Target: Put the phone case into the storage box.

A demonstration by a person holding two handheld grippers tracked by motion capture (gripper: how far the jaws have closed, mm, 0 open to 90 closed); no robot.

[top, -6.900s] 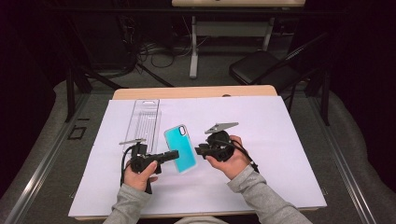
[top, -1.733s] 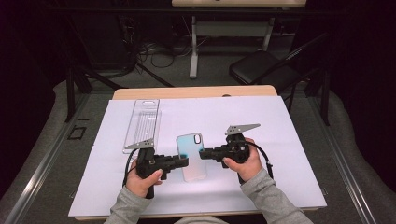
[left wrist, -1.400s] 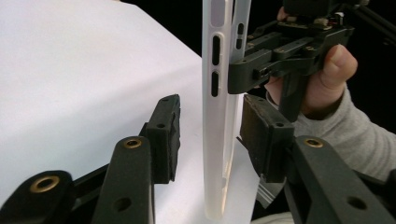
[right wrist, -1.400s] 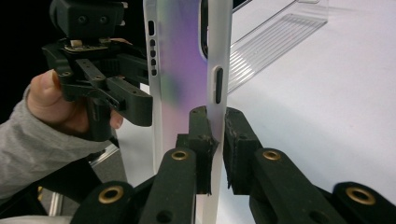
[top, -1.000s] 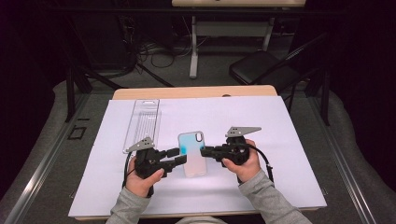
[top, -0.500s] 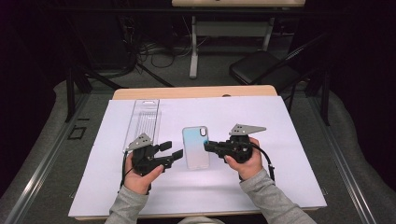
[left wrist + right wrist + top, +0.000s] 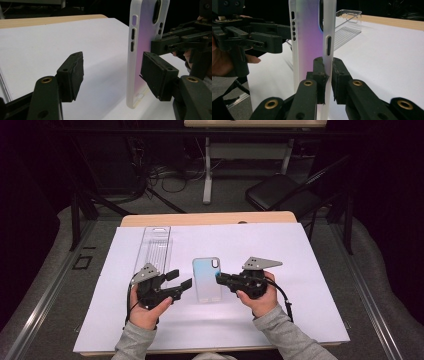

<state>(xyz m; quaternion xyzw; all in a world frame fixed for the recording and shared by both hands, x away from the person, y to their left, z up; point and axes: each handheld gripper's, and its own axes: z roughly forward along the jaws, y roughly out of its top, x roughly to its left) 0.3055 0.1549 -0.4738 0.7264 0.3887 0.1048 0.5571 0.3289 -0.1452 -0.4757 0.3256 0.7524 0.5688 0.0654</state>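
Note:
A pale translucent phone case (image 7: 206, 280) with a camera cutout lies flat over the white sheet (image 7: 300, 310) at the table's middle. My right gripper (image 7: 219, 278) is shut on its right edge; in the right gripper view both pads (image 7: 339, 75) pinch the case's rim (image 7: 327, 62). My left gripper (image 7: 179, 279) stands open just left of the case. Its jaws have just been opening, and nothing is pressed between them. In the left gripper view the case (image 7: 140, 50) rises just past the right-hand pad (image 7: 157, 72), with the right gripper (image 7: 175, 42) behind it.
A clear plastic package shell (image 7: 154, 247) lies at the sheet's back left, also seen as the shell (image 7: 347, 22) in the right gripper view. The wooden table edge (image 7: 210, 218) runs behind it. A black chair (image 7: 280, 195) stands beyond the table.
The left gripper has let go of the case's left edge and drawn back a little to the left. The case, earlier turned between both grippers, now hangs from the right gripper alone.

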